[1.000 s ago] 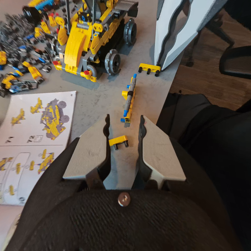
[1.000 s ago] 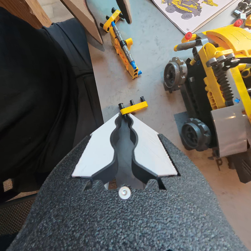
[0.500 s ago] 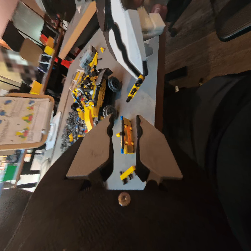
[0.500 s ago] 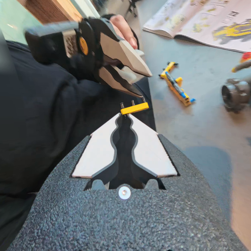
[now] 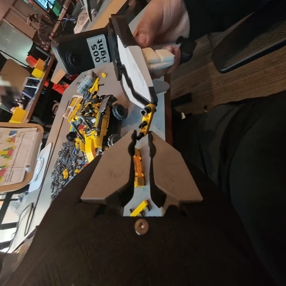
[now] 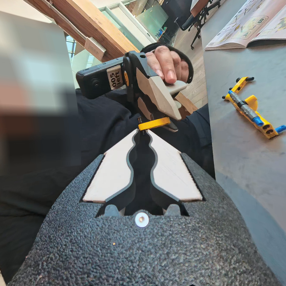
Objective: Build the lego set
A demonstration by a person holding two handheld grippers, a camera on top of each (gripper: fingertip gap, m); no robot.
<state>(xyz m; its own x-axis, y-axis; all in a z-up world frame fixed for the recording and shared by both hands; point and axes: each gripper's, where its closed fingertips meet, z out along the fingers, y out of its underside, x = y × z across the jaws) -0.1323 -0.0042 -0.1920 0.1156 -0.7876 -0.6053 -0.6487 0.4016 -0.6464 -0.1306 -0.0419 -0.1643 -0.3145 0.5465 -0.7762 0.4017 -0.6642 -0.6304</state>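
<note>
My right gripper point(image 6: 142, 131) is shut on a black pin of a short yellow beam point(image 6: 154, 123) and holds it in the air off the table's edge. In the left wrist view the beam point(image 5: 147, 119) hangs from the right gripper point(image 5: 152, 103), and its lower end sits between the tips of my left gripper point(image 5: 142, 136), which is open. In the right wrist view the left gripper point(image 6: 175, 123) brackets the beam's far end. A yellow and grey axle assembly point(image 5: 139, 168) point(image 6: 250, 109) and a second small yellow beam with pins point(image 5: 140, 208) lie on the grey table point(image 6: 247, 162).
A yellow brick vehicle model point(image 5: 96, 122) stands mid-table with a pile of loose dark parts point(image 5: 68, 164) beside it. An open instruction booklet point(image 6: 247, 26) lies farther along. A cardboard box point(image 5: 15, 154) is at the left. A person in dark clothing sits at the table's edge. Tip to tip, the grippers are about 4 cm apart.
My right gripper has lifted the yellow beam off the table and carried it toward the left gripper. My left gripper has risen from the table and its tips now bracket the beam's end.
</note>
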